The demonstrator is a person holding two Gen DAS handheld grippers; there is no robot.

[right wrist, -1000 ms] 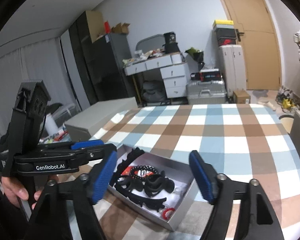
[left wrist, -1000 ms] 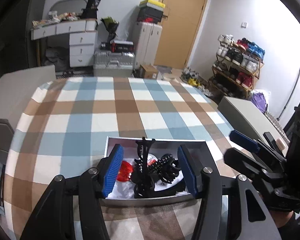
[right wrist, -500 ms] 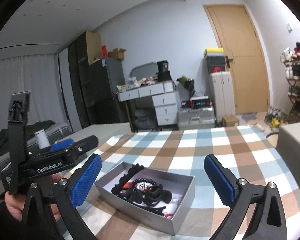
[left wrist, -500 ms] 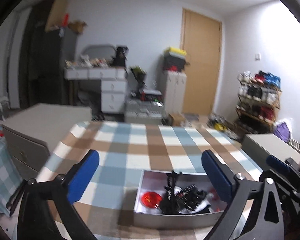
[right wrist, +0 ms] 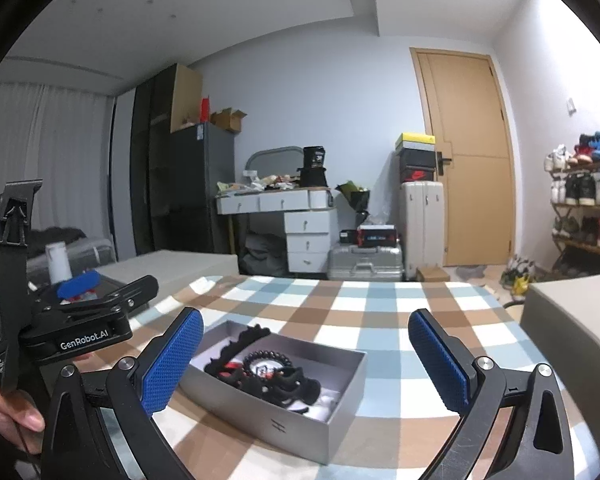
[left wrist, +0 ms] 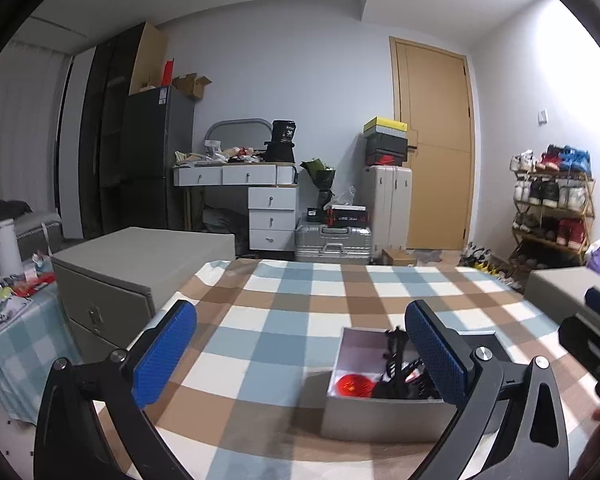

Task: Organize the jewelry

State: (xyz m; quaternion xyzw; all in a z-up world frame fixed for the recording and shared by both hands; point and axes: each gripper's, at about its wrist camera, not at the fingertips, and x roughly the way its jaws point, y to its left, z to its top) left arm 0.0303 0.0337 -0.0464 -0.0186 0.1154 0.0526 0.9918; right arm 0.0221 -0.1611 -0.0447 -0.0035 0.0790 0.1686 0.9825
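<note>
Where the white lettering runs along the black body of the left gripper (right wrist: pixel 76 304), it reads "GenRobot.AI", plain enough from the right-hand camera; the label on the black box on the white desk (left wrist: pixel 236 176) is too small to read beyond a number. The grey box (right wrist: pixel 276 412) is the thing to steer by. It sits on the checked tablecloth (left wrist: pixel 284 320), blue, brown and white squares, and it holds the jewelry: a black bead bracelet (right wrist: pixel 265 361) lies on top of a tangle of black hair clips (right wrist: pixel 288 388), with a red round piece (left wrist: pixel 351 385) in the corner nearest the left camera. A small mark is pressed into the box's near wall, but I cannot make it out.

The right gripper (right wrist: pixel 304 360) hangs above and just in front of the box, blue pads spread wide, nothing between them. The left gripper, seen through its own camera (left wrist: pixel 300 356), has its pads just as wide apart and bare, with the box off to its right side.

Behind the box the room is cluttered: the desk with drawers, a silver case (left wrist: pixel 332 240) on the floor, a white suitcase (left wrist: pixel 388 208), a wooden door (left wrist: pixel 436 144) and a shoe rack (left wrist: pixel 552 204) far right of the box. A grey cabinet (left wrist: pixel 132 268) stands left of it.
</note>
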